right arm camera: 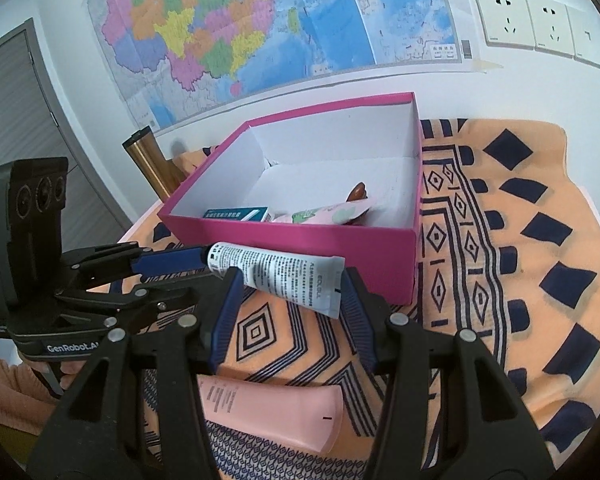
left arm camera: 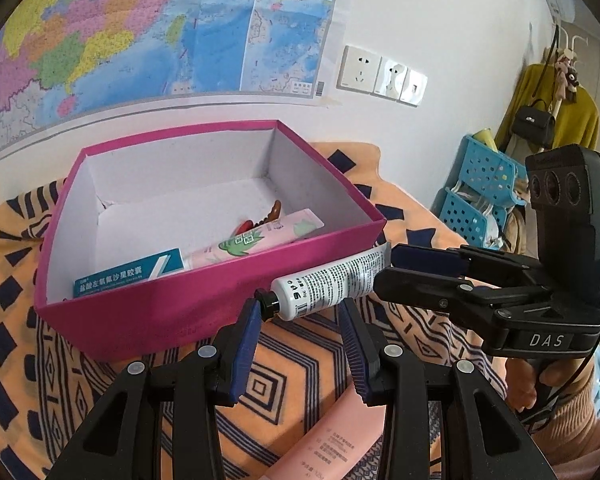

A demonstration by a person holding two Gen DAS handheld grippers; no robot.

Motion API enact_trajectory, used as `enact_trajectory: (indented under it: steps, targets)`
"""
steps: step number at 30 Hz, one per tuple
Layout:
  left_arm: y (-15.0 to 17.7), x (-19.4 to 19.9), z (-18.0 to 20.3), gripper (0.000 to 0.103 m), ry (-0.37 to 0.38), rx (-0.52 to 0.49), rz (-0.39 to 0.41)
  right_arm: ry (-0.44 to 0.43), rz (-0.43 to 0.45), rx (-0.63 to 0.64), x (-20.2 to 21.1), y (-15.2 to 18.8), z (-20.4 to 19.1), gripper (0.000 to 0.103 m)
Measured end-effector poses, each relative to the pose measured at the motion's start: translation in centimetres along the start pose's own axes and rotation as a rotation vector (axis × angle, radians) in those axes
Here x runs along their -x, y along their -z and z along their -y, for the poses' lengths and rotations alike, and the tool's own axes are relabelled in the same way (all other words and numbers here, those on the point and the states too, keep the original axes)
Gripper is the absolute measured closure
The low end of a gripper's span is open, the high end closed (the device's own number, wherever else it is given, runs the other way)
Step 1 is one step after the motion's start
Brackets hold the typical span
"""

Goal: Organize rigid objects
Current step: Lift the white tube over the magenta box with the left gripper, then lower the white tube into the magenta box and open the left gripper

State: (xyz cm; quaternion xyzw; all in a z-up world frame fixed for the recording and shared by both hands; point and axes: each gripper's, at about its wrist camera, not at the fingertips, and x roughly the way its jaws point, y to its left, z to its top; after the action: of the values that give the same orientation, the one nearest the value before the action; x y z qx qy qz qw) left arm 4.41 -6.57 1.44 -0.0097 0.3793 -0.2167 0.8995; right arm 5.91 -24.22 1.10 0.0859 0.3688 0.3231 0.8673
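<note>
A white tube with a black cap (left arm camera: 328, 284) is held in the air in front of the pink box (left arm camera: 204, 308). My right gripper (left arm camera: 384, 268) is shut on the tube's flat end; in the right wrist view the tube (right arm camera: 276, 276) spans its jaws. My left gripper (left arm camera: 300, 320) is open, its left finger pad (left arm camera: 249, 334) beside the tube's cap. In the right wrist view the left gripper (right arm camera: 188, 268) is at the left, by the cap. The box (right arm camera: 300, 240) holds a teal medicine carton (left arm camera: 128, 272), a pink patterned tube (left arm camera: 256, 240) and a brown hair clip (left arm camera: 274, 212).
A pink tube (right arm camera: 276, 412) lies on the orange patterned cloth (right arm camera: 520, 260) below the grippers. A blue perforated basket rack (left arm camera: 480, 196) stands to the right. A map and wall sockets (left arm camera: 380, 74) are behind the box. A brass cylinder (right arm camera: 152, 164) stands left of the box.
</note>
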Motion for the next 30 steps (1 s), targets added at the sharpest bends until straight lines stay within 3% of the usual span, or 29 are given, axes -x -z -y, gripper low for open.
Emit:
enact_trajectory:
  steps: [30]
  targets:
    - [-2.6, -0.7, -0.3, 0.063, -0.027, 0.015, 0.038, -0.002, 0.046, 0.028, 0.1, -3.0, 0.9, 0.049]
